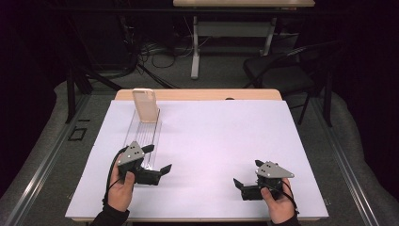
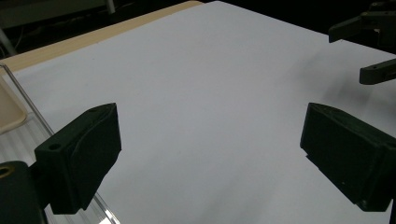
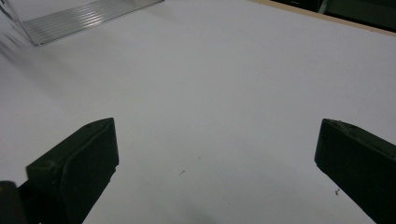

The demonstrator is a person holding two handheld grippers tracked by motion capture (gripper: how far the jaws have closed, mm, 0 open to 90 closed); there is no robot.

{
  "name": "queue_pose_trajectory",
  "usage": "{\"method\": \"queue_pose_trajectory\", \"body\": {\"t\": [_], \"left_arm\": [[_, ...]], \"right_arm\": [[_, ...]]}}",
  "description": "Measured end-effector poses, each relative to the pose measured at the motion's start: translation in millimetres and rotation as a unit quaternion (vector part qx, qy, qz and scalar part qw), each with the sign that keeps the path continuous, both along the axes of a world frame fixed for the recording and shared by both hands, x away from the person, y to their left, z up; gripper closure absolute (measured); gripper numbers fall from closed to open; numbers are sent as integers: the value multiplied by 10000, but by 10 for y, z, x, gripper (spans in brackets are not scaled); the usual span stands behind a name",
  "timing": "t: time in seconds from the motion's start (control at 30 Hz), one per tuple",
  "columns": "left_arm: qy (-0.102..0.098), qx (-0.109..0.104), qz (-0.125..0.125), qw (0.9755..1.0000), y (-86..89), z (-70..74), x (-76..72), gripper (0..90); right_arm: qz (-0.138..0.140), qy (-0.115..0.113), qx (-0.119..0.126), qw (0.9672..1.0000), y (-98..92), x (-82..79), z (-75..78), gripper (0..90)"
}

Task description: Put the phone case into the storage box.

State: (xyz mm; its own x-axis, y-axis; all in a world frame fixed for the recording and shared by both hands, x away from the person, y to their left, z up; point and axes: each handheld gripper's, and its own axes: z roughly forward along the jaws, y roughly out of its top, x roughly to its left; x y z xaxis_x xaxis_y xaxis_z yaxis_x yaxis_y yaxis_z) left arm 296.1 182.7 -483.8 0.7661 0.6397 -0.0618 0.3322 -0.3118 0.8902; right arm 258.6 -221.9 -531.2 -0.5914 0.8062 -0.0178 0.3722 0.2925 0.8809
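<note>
Both grippers idle: left gripper spread, parked just beside the clear slotted rack holding a beige plate; right gripper spread, well apart, near-right.

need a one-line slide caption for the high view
Person's hands hold the left tool and right tool open over a white sheet, beside a clear slotted rack holding one beige plate.

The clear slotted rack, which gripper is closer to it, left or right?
Left. The left gripper is open at the clear rack's near end; the right gripper, also open, sits far across the white sheet.
</note>
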Motion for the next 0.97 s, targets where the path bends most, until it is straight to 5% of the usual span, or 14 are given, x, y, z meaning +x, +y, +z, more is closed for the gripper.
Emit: {"method": "queue_pose_trajectory", "body": {"t": [0.97], "left_arm": [[-2,-51,104,9999,43,31,19,54]], "right_arm": [[13,79,35,10000,1,30,-43,0]]}}
